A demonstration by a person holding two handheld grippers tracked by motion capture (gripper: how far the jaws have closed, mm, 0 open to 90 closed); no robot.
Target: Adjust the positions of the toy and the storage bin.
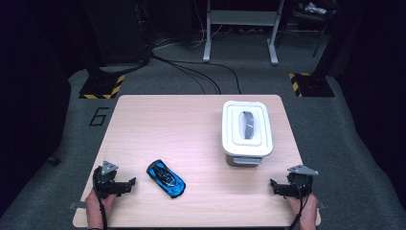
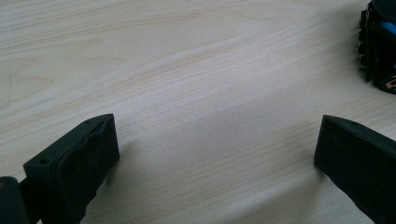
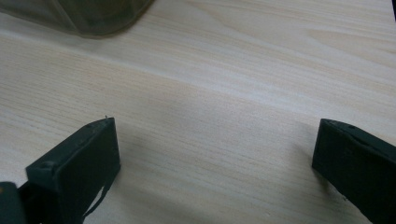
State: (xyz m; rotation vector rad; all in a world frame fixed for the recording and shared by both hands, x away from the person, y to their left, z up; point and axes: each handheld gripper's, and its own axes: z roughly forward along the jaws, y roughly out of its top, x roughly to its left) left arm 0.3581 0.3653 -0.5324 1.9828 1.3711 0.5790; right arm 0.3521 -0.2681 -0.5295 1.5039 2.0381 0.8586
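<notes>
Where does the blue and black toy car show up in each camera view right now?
High view: the blue and black toy car lies lower centre-left on the light wooden table, right of the left gripper.
Left gripper view: a sliver at the far right edge.
Right gripper view: not in it.
Shared landmark: the table's wood grain.

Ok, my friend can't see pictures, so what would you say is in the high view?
A blue toy car lies near the front of a wooden table, with a white lidded box farther back on the right. The left gripper and right gripper rest open at the near corners.
</notes>
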